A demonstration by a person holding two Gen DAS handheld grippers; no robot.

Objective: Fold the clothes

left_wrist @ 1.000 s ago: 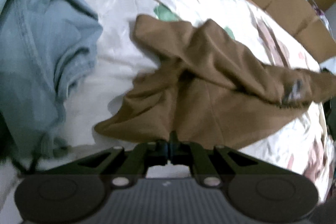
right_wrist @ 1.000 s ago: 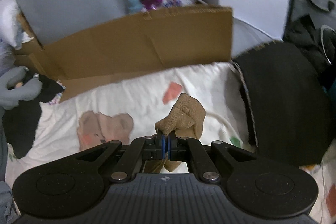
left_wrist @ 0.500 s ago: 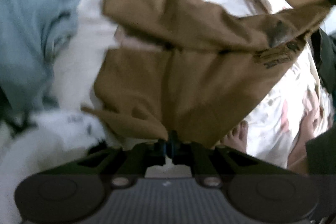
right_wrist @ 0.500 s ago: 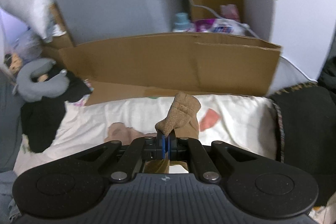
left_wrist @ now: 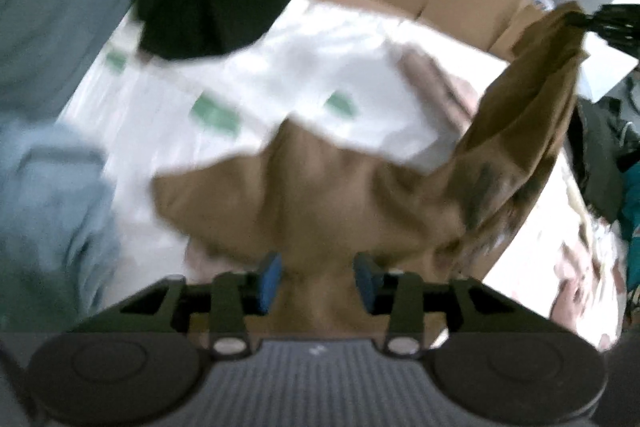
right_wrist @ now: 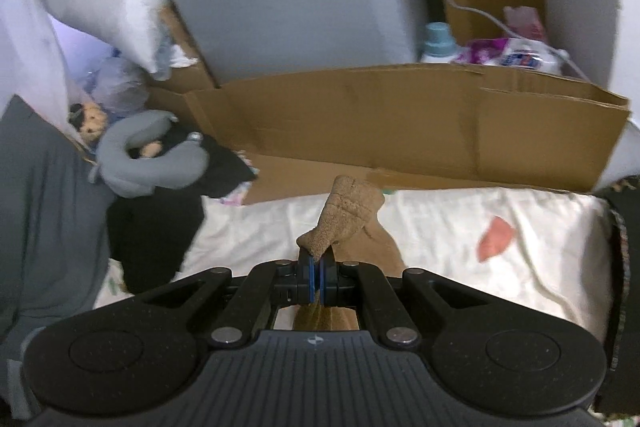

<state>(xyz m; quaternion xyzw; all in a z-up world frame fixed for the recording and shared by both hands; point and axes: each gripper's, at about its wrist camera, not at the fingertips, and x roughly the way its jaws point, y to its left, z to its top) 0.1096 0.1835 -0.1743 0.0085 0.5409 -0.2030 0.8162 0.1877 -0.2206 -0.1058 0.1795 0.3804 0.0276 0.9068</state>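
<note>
L gripper [left_wrist: 316, 275] jaws just been opening, brown garment [left_wrist: 360, 195] between pads, not pinched, R gripper [right_wrist: 317, 277] clamped on its ribbed cuff, garment hanging over white bedsheet [left_wrist: 280, 75], print on fabric too blurred to read

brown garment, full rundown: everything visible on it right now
The brown knit-looking garment is soft, matte tan cloth, crumpled and unfolded, with a dark mark near its right side. Its bulk sags over the white patterned bedsheet. One end rises up to the right, pinched in the shut right hand-held gripper, where a ribbed edge pokes above the blue pads. The left hand-held gripper has just been opening: cloth lies between its spread pads, seemingly no longer clamped. The left view is blurred.
</note>
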